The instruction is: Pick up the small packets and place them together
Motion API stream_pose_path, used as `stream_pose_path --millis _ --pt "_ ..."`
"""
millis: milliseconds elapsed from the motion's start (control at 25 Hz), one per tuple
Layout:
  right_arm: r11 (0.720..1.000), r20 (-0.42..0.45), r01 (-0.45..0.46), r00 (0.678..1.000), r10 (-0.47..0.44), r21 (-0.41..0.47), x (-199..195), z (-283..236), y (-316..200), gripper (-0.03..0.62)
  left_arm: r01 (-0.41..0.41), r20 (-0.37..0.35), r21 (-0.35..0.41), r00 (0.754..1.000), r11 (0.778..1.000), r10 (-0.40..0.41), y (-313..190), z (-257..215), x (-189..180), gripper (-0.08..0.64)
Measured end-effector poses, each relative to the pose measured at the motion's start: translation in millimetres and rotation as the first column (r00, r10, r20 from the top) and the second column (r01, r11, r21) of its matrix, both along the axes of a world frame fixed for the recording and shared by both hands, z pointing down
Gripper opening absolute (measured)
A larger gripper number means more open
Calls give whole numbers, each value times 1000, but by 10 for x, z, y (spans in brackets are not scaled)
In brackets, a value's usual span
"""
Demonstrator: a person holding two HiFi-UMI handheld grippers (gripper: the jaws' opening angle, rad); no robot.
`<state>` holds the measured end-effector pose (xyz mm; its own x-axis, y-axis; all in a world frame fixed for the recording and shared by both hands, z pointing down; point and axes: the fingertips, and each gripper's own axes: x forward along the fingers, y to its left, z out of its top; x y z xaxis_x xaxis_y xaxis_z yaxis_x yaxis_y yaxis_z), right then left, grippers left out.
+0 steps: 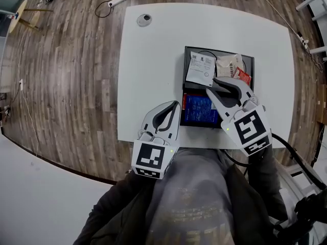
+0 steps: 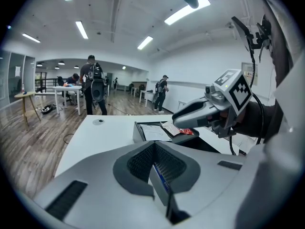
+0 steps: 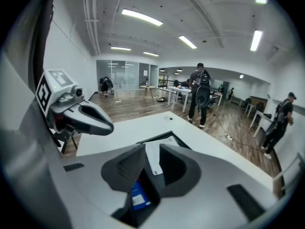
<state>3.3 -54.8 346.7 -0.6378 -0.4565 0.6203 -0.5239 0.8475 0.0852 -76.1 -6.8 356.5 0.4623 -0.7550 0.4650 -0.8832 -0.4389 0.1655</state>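
Over the black tray [image 1: 186,51], center right on the white table [image 1: 153,60]: right gripper [image 1: 212,84] with fingers spread, pinching nothing. Blue packet [image 1: 199,109] in the tray's lower half, partly under that gripper. White packet [image 1: 200,69], beige packet [image 1: 227,64] and red packet [image 1: 242,76] bunched in its upper half. Lower left of the tray, left gripper [image 1: 177,105] with fingertips pressed together, empty.

Setting: large open-plan office or lab hall.
- Wood-plank floor [image 1: 66,75] across left of head view.
- White work table [image 1: 153,60] with cable grommet [image 1: 144,19].
- Power strip [image 1: 116,0] with loose cables on floor, top centre.
- Gripper views: ceiling strip lights [image 3: 143,17]; glass partition [image 3: 121,75] at rear; further white tables [image 2: 66,88]; standing people with backpacks [image 3: 200,94].
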Motion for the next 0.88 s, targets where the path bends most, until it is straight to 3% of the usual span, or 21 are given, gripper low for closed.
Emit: stream_pose_path --millis 200,360,520,720,880 --pt "990 -19 96 995 -98 -101 -97 305 412 95 -17 0 5 1000 1000 17 70 -6 88 2" --pt "981 -60 73 995 -85 -180 -30 576 519 95 -29 0 0 1000 1000 29 105 -9 158 2" --pt "974 -159 22 986 -59 -226 89 933 510 98 -29 4 -8 1000 1000 30 108 36 173 2" --pt "949 -189 26 978 -89 -314 51 1213 607 197 -18 6 -18 1000 1000 18 100 55 130 2" --pt "946 -184 29 979 -93 -323 5 1298 613 224 -5 9 -26 1000 1000 5 87 66 86 2"
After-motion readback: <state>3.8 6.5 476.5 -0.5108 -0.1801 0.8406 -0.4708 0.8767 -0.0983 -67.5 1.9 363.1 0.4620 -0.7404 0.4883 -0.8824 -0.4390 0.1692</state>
